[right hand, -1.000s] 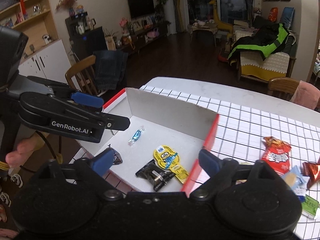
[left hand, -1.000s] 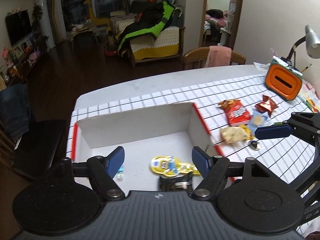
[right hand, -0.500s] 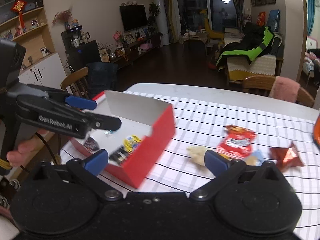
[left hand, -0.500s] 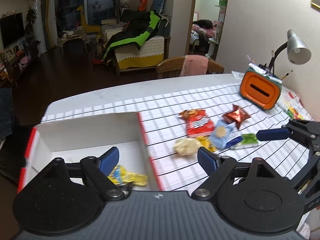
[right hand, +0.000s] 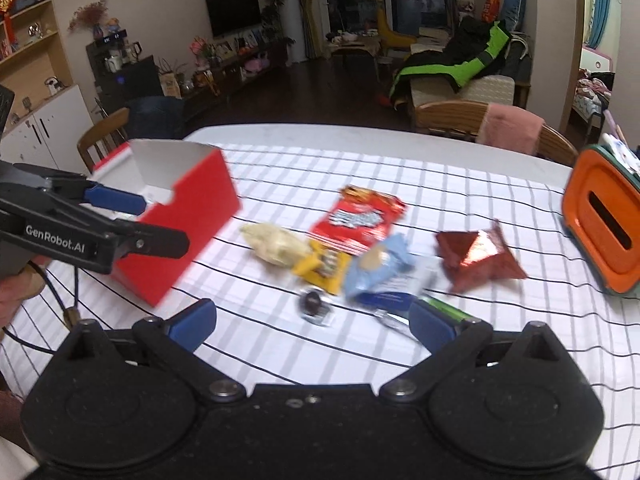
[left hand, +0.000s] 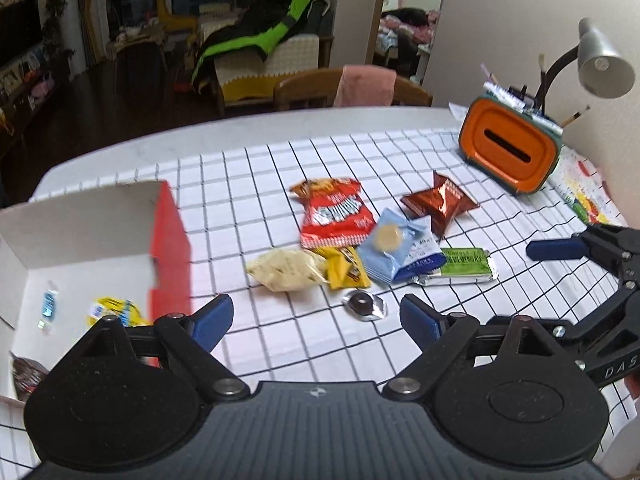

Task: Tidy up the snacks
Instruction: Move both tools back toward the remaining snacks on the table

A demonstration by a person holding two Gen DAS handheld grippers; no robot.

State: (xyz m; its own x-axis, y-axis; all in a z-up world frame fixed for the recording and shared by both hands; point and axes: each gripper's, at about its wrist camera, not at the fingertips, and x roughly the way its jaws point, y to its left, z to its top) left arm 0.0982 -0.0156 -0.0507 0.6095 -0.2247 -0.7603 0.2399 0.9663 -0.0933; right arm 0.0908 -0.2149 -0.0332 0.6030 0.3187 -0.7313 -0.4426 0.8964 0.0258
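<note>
Swinging away from the red box (left hand: 170, 240), both cameras had turned since a second earlier from its white interior to the loose pile on the checked worktop (left hand: 256, 168). The box stood at the left, a few snacks already inside. Right of it lay the red chip bag (left hand: 334, 214), a blue packet (left hand: 400, 250), a cream pouch (left hand: 286, 270) and a small dark foil sweet (left hand: 362, 303). The left tongs (left hand: 316, 318) and right tongs (right hand: 312, 322) were wide open and empty, so another pickup looked imminent.
</note>
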